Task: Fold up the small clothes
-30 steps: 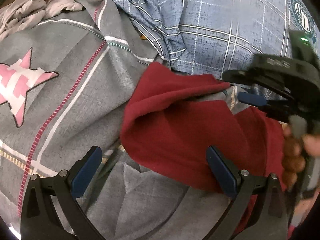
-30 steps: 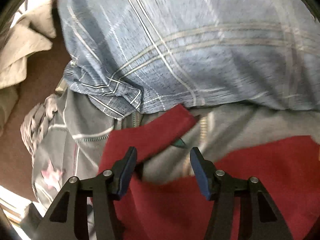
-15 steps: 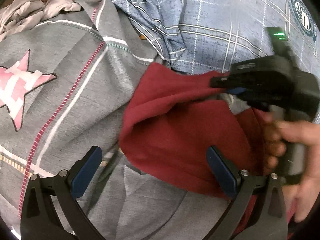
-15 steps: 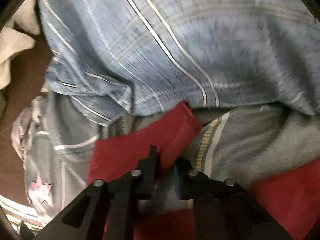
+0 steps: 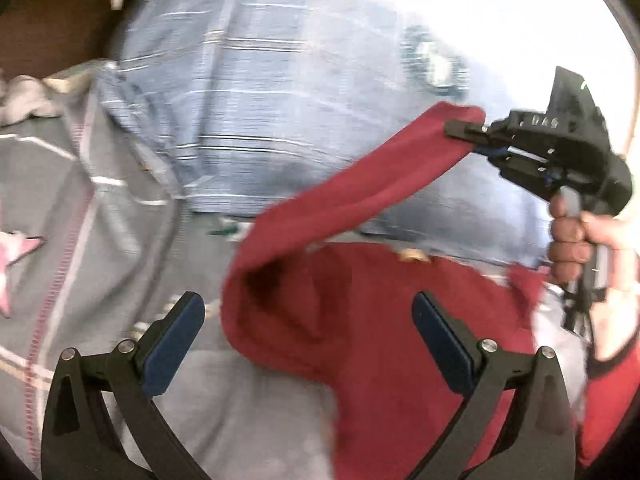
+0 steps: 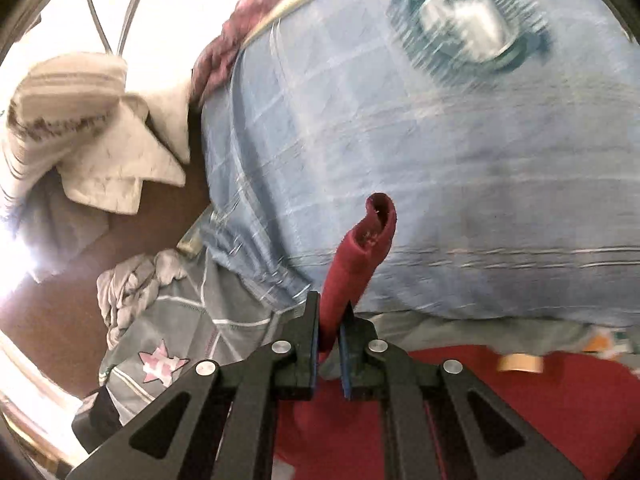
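So my right gripper is clamped tight on a corner of the red garment, and that corner pokes up past the pads toward 12 o'clock in the right wrist view. From the left side you can see the strip of red stretched up toward 2 o'clock while the rest sags on the grey star-print cloth. My left gripper is spread wide with nothing in it, just over the red heap. The blue plaid fabric sits behind.

Dark red garment, blue checked cloth (blurred, perhaps teal-badged), grey star-print fabric
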Demonstrator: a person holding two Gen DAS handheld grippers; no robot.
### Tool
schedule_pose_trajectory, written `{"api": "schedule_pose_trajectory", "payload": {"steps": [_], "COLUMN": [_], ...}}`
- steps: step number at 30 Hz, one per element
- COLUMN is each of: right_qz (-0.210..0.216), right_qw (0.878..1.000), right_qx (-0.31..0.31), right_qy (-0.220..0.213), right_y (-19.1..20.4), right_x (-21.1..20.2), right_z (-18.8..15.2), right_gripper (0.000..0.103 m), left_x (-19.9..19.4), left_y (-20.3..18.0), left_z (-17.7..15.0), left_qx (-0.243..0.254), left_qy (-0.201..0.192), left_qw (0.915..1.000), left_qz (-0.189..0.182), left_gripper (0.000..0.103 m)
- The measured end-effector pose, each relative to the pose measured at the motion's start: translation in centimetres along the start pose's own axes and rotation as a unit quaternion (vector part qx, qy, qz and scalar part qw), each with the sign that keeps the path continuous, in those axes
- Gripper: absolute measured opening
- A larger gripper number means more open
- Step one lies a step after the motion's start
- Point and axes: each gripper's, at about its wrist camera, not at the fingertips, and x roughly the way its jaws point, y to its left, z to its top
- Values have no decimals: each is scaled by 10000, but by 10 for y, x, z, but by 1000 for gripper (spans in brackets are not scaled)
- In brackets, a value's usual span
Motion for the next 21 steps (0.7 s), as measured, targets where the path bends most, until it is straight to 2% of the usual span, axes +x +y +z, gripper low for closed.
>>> {"api": "schedule_pose_trajectory", "payload": {"steps": [5,9,11,13,16,19,20,21], "right_qz": [-379,-765,-1077,-1578,-2205,-2341,-2437,-2520], "right_qw": [9985,9950,9915,9847,9710,9601,9563,9544], "right_qx": [206,500,661,725,889,1250,1307,1329], "right_qy": [-336,-398,-319,-175,267,878,954,895], "right_y": [-32,-75,-103,-130,-171,-201,-204,-205], "right_x": [-63,-98,-106,-105,-95,-82,-82,-87], "right_z": [-8,-26,-36,-47,-66,-82,-85,-86], "right_gripper": [7,7,7,7,8,19,25,42], "left_x": [-4,10,12,21,34,50,54,61], "left_y": [-5,-7,-15,-27,-41,-39,-37,-33], "left_z": [2,-3,-7,-14,-21,-27,-28,-31], "left_qx": [266,400,546,834,1160,1148,1142,1109], "left_qy": [-92,132,290,446,650,986,1085,1249], "left_qw": [9996,9990,9979,9952,9903,9866,9848,9817], "left_qz": [-20,142,169,234,399,612,727,919], "left_gripper": [103,103,103,103,103,103,103,103]}}
